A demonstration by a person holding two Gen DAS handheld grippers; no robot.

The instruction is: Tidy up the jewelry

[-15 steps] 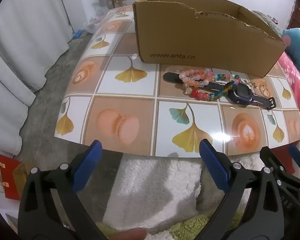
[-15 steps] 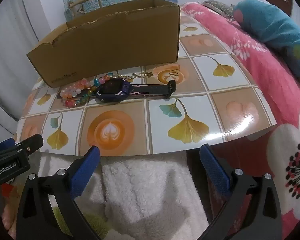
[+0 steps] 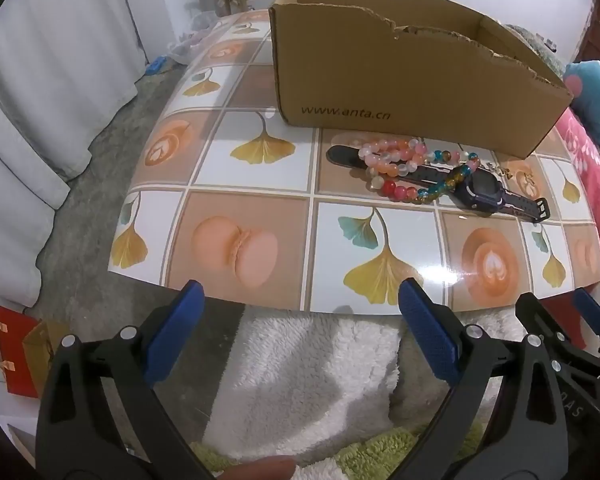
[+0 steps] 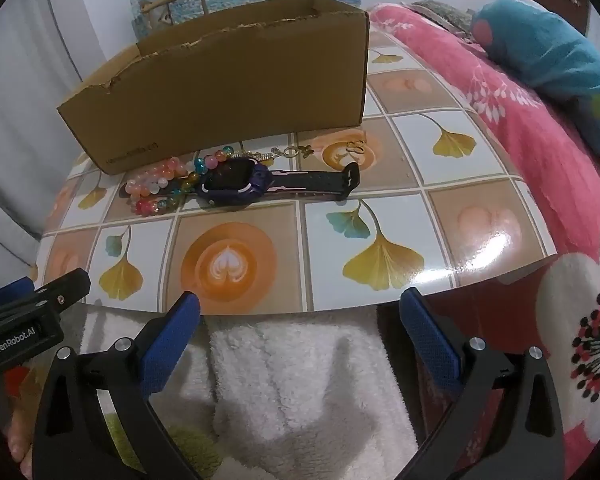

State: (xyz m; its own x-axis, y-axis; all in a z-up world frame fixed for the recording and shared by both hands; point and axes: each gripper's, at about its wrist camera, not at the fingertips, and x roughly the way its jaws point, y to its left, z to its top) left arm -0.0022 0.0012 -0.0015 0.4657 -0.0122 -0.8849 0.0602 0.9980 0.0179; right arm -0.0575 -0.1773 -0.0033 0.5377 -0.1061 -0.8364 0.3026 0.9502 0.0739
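Note:
A dark purple watch point(image 3: 480, 192) point(image 4: 236, 182) lies on the patterned table point(image 3: 260, 208) point(image 4: 380, 216) in front of a brown cardboard box point(image 3: 400, 80) point(image 4: 228, 92). Pink and multicoloured bead bracelets point(image 3: 396, 164) point(image 4: 160, 186) lie across its strap. A thin gold chain point(image 3: 504, 172) point(image 4: 292, 152) rests just behind the watch. My left gripper point(image 3: 300, 300) hangs open off the table's near edge, above white fleece. My right gripper point(image 4: 300, 308) stands open in the same way, to the right of the left one. Neither touches any jewelry.
A pink flowered bedspread point(image 4: 540, 128) with a teal pillow point(image 4: 548, 56) borders the table on the right. Grey curtains point(image 3: 40, 80) hang at the left, with red and gold paper bags point(image 3: 16, 344) on the floor. White fleece point(image 3: 320, 380) lies below both grippers.

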